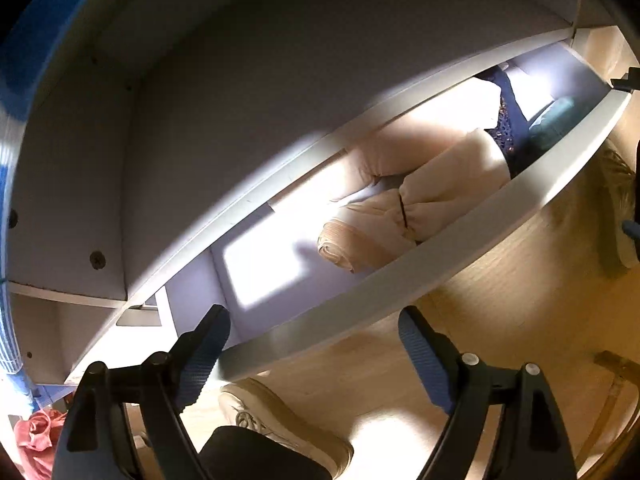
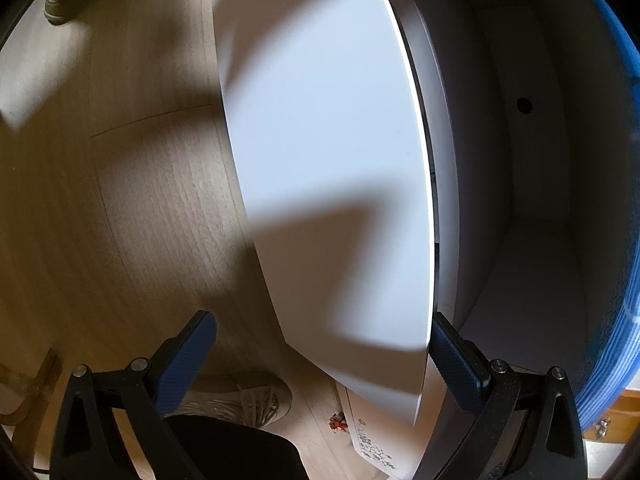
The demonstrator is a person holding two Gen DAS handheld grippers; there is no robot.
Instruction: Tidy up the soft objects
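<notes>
- Low and left of the left gripper, a pink-red cloth lies crumpled on the floor, partly cut off by the picture's edge; it looks like soft stuff not yet put away.
- The left gripper's jaws stand wide apart and hold nothing. The white drawer front runs between them, its near end by the left pad, probably so the hand can push or steady the drawer.
- Ahead of those jaws, inside the open drawer, lie the folded beige clothes, packed against the front wall. This seems the place chosen for the soft things.
- Further right in the drawer sit a dark patterned piece and a teal item; both are half hidden by the drawer's rim, and glare washes out the drawer floor.
- In the right wrist view, the right gripper is also spread and empty; the white panel fills the space ahead, its edge just beside the right pad. Whether they touch I cannot tell.
- Below the jaws, a beige shoe and a dark trouser leg show the person standing close.
</notes>
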